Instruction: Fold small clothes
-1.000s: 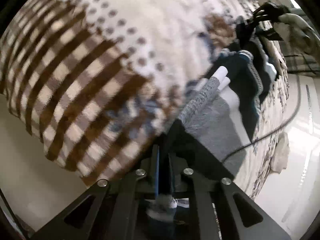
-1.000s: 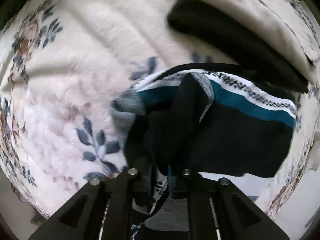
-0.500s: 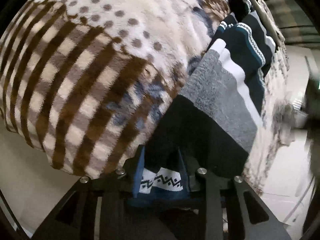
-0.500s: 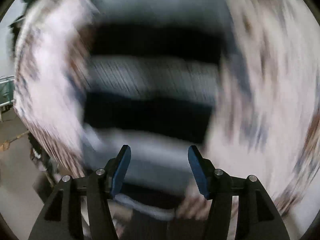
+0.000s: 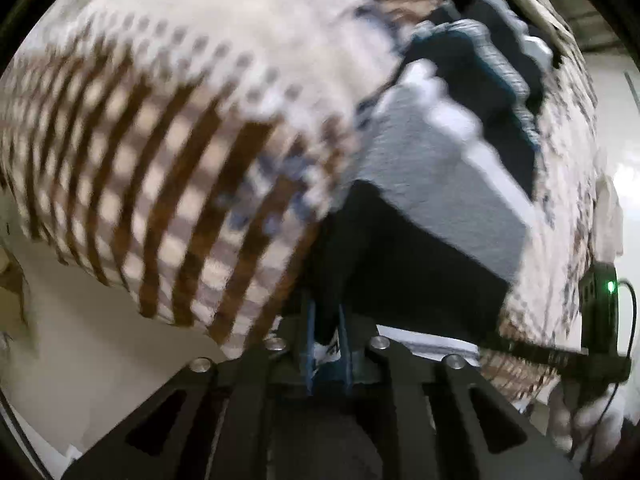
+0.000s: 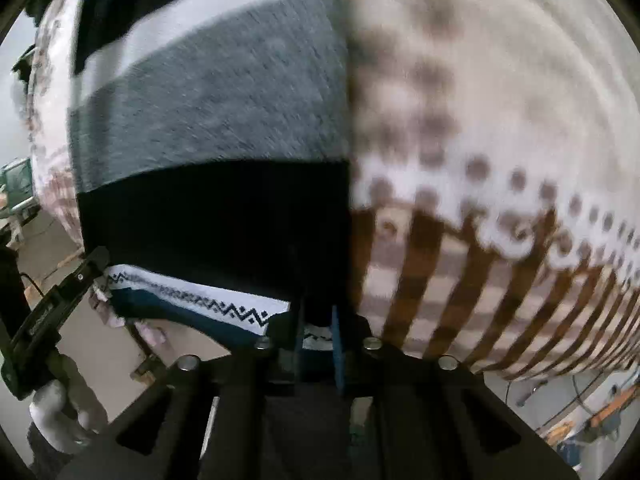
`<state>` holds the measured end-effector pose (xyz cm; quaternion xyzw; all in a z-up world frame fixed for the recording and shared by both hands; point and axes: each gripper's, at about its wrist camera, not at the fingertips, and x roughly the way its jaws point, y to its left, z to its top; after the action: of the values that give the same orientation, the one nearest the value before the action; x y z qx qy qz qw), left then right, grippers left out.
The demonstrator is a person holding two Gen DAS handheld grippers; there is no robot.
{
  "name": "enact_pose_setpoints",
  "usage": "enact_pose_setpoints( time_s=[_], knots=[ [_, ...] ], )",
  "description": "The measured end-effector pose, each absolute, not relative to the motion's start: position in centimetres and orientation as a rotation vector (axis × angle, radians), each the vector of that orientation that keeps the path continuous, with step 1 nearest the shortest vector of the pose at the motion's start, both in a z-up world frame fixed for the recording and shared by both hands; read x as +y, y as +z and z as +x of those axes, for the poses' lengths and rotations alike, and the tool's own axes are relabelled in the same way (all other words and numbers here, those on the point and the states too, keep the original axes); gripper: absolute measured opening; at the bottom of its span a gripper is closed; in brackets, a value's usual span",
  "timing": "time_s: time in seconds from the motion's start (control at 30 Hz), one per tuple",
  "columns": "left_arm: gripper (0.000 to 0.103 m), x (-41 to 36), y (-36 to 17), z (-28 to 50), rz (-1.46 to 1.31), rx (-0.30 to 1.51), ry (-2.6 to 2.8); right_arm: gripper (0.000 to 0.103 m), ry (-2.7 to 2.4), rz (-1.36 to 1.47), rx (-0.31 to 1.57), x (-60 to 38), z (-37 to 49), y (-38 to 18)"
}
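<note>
Blanket (image 6: 500, 120) beside striped sweater (image 6: 208, 100), floor (image 5: 100, 320) below

Right hand-held gripper (image 6: 318, 334) has just closed, pinching striped sweater (image 6: 208, 120) hem.

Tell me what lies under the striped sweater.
The striped sweater lies on a plush blanket, cream with brown dots and stripes, visible beside it on the right. Under its near edge, a white zigzag band peeks out. Anything else beneath is covered by the knit.
</note>
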<state>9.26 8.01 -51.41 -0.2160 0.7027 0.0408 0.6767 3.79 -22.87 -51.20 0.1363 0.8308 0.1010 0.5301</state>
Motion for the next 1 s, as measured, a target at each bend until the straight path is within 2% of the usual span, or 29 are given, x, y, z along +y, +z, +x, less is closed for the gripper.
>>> enact_pose_setpoints(
  time_s=[0.03, 0.07, 0.1, 0.13, 0.17, 0.33, 0.43, 0.53, 0.6, 0.63, 0.67, 0.87, 1.0],
  knots=[
    [0.021, 7.9, -49.9, 10.0, -0.467, 1.557, 0.08, 0.03, 0.248, 0.343, 1.969, -24.0, 5.0, -50.4],
    [0.027, 7.9, -48.1, 11.1, -0.463, 1.515, 0.059, 0.046, 0.26, 0.382, 1.933, -24.9, 6.1, -49.1],
    [0.041, 7.9, -46.6, 12.3, -0.457, 1.475, 0.047, 0.056, 0.264, 0.418, 1.898, -25.7, 7.2, -48.1],
    [0.056, 7.9, -45.4, 13.8, -0.456, 1.437, 0.037, 0.057, 0.258, 0.453, 1.854, -26.7, 8.4, -46.9],
    [0.059, 7.8, -44.1, 16.1, -0.468, 1.381, 0.014, 0.057, 0.244, 0.486, 1.804, -27.8, 9.9, -45.6],
    [0.061, 7.2, -44.1, 29.7, -0.509, 1.245, -0.082, 0.058, 0.17, 0.592, 1.658, -31.8, 18.7, -43.0],
    [0.061, 6.1, -46.8, 40.0, -0.494, 1.216, -0.112, 0.058, 0.104, 0.572, 1.577, -33.3, 25.0, -42.3],
    [0.061, 4.4, -50.7, 47.6, -0.442, 1.272, -0.151, 0.058, 0.055, 0.577, 1.525, -34.0, 30.4, -43.5],
    [0.058, 3.4, -52.9, 50.4, -0.378, 1.319, -0.165, 0.058, 0.029, 0.576, 1.504, -33.1, 33.8, -44.7],
    [0.03, 2.9, -53.8, 51.6, -0.358, 1.333, -0.181, 0.058, 0.02, 0.574, 1.498, -33.3, 35.4, -45.2],
    [0.015, 2.6, -54.3, 52.3, -0.355, 1.336, -0.195, 0.058, 0.004, 0.571, 1.492, -33.1, 36.7, -45.7],
    [0.013, 7.1, -50.4, 50.6, -0.609, 1.182, -0.3, 0.058, -0.046, 0.608, 1.494, -33.3, 40.9, -48.0],
    [0.013, 10.2, -54.1, 51.1, -0.682, 1.256, -0.251, 0.058, -0.048, 0.627, 1.492, -32.7, 41.9, -49.1]
  ],
)
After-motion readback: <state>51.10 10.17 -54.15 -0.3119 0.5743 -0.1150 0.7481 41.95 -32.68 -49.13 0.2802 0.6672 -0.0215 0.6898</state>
